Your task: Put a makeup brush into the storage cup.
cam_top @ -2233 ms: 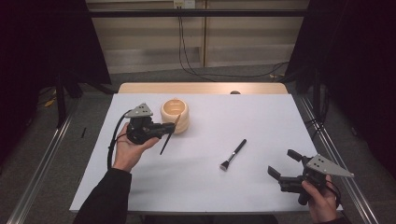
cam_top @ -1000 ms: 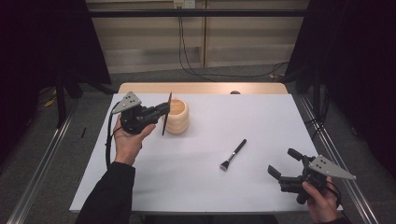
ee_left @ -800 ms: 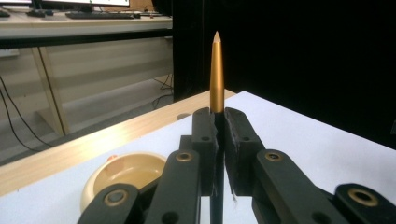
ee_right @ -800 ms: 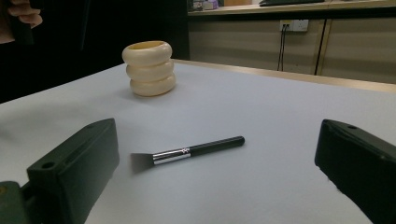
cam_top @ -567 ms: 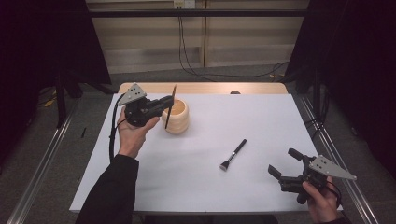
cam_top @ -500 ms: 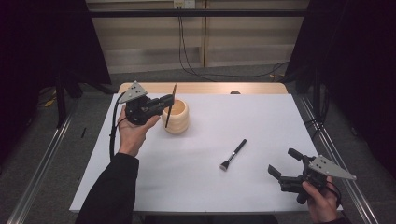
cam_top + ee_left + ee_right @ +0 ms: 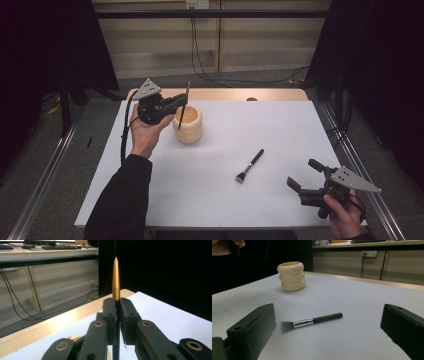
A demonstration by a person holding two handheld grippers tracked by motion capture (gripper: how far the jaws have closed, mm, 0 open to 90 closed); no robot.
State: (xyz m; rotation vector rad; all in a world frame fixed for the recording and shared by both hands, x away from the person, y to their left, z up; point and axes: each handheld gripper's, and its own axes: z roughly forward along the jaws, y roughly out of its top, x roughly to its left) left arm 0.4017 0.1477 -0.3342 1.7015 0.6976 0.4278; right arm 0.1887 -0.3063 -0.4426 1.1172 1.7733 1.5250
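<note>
My left gripper [image 7: 179, 103] is shut on a thin dark stick [image 7: 184, 106] with a gold pointed end [image 7: 115, 277], held nearly upright. The stick's lower end hangs at the left rim of a cream ribbed wooden cup [image 7: 189, 127]; I cannot tell whether it is inside. In the left gripper view the jaws press on the stick just below the gold part, left gripper [image 7: 116, 308]. A black-handled makeup brush [image 7: 250, 165] lies flat mid-table, brush [image 7: 314, 320]. My right gripper [image 7: 303, 173] rests open near the front right corner, right gripper [image 7: 328, 328] facing the brush and the cup [image 7: 291, 276].
A white sheet covers the table [image 7: 270, 120], with a wooden strip along the far edge [image 7: 225, 94]. Metal rails run along the floor on both sides. Cables hang on the far wall.
My left hand has carried the stick up and away toward the far side, from beside the cup to over its left rim, and the stick has turned more upright. The right gripper has kept still.
</note>
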